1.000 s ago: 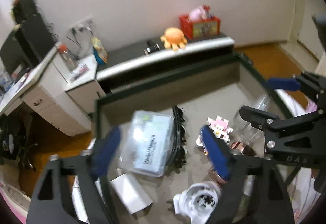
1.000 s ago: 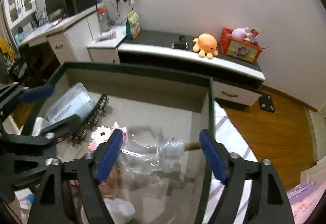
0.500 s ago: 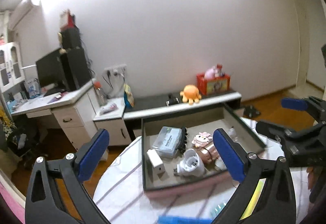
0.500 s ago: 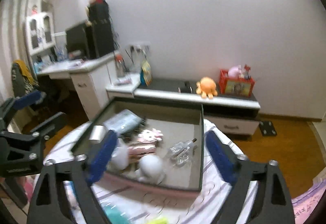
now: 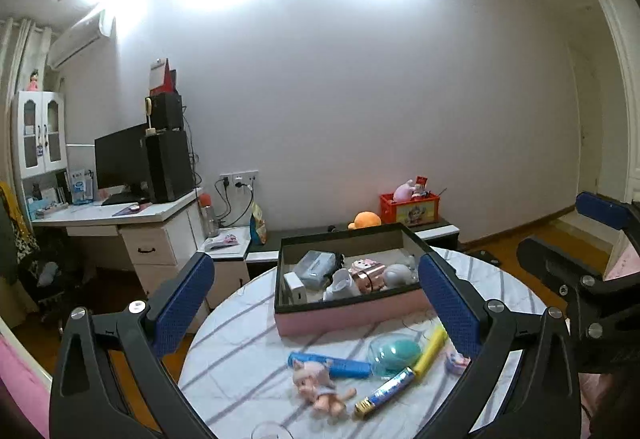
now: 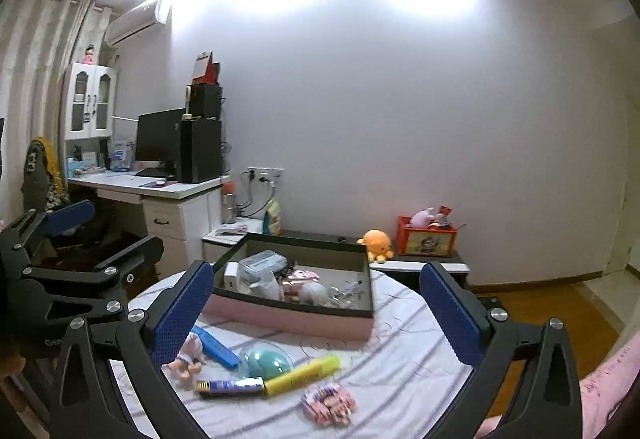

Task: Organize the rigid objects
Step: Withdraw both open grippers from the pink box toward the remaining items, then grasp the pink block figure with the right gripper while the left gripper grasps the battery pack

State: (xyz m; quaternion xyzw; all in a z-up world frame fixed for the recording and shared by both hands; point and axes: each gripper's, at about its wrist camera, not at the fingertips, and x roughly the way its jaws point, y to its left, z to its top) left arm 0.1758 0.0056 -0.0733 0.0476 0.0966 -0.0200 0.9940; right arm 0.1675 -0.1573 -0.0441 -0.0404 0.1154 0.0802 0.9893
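While the left claw (image 5: 316,303) gapes wide and empty, a pink box (image 5: 352,309) of objects sits at 12 o'clock on the striped worktop (image 5: 240,351). Right view: right claw (image 6: 316,315) equally wide, empty; yellow tube (image 6: 302,375) at 6 o'clock.

You've got a pink box (image 6: 296,319) on the white, grey-striped worktop (image 6: 400,371), yellow tube (image 6: 304,375) and blue bar (image 5: 340,365) near its front edge.
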